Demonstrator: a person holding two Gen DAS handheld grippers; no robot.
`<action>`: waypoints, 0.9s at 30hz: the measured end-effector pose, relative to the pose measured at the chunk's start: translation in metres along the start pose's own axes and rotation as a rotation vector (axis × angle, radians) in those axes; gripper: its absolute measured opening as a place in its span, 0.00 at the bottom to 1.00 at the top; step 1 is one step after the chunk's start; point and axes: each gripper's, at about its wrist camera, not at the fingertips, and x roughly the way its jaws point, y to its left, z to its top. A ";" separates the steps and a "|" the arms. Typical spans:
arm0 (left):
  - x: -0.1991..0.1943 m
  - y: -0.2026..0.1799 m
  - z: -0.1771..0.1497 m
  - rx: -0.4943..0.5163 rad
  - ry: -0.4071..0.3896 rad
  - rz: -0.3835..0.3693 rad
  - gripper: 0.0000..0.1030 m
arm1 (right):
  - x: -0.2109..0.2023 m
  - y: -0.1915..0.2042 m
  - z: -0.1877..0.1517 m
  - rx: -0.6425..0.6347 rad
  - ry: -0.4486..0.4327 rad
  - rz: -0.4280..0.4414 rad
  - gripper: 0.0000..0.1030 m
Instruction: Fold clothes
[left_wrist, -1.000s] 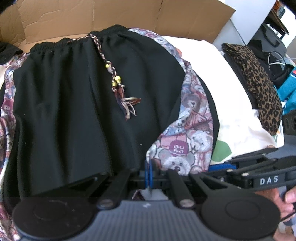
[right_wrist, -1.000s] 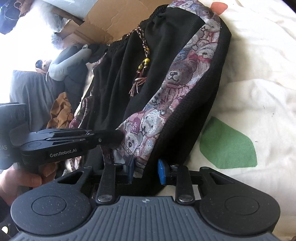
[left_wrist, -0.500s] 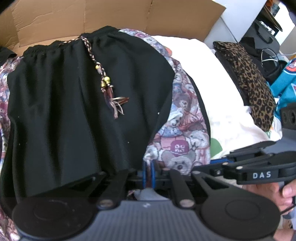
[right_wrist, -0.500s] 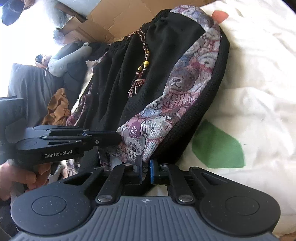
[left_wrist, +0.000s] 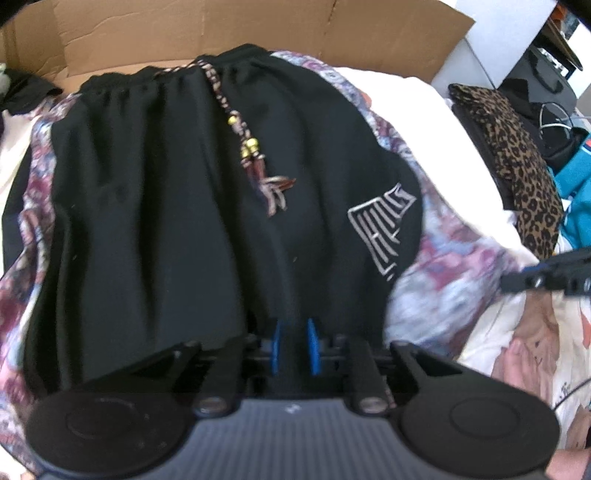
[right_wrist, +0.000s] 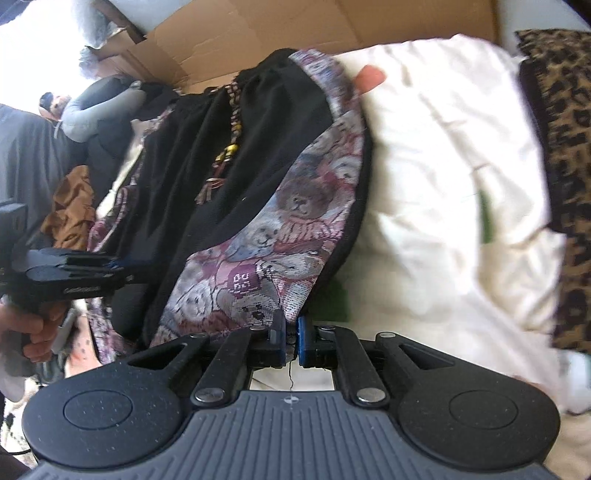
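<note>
Since a second ago: right gripper has clamped onto the bear-print hem and drawn it out to the side, uncovering a pale line logo on the black front of the shorts; left gripper has just been opening, its blue pads now parted.

Landmark: beaded drawstring tassel, lying on the middle of the shorts' front.

Where the shorts are: spread on a white printed bedsheet, waistband on the far side of the tassel against a cardboard sheet, hem on the near side by both tools.

Left gripper: loosened; black cloth lies between the pads, yet they do not look to be pressing it.

Right gripper: clenched on the bear-print side panel, out to the right of the tassel.

Step in hand: probably unfolding the turned-in right side, flattening the garment before a real fold.

Next move: likely lay the panel flat, then take a fresh hold with the left tool to bring one half over the tassel line; the hem needs even tension or it will bunch.

Hard to tell: motion blur smears the panel in the left view; the hem edge below the left pads is hidden by the tool body; a leopard-print cloth far right of the tassel is cut off.
</note>
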 end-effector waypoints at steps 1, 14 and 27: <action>-0.002 0.001 -0.004 -0.002 0.009 0.000 0.19 | -0.005 -0.002 0.001 0.000 -0.001 -0.012 0.03; -0.016 0.006 -0.048 -0.047 0.119 -0.032 0.54 | -0.053 -0.032 0.007 0.005 -0.044 -0.158 0.02; 0.011 -0.006 -0.076 -0.102 0.198 -0.154 0.51 | -0.048 -0.043 0.000 0.031 -0.041 -0.218 0.02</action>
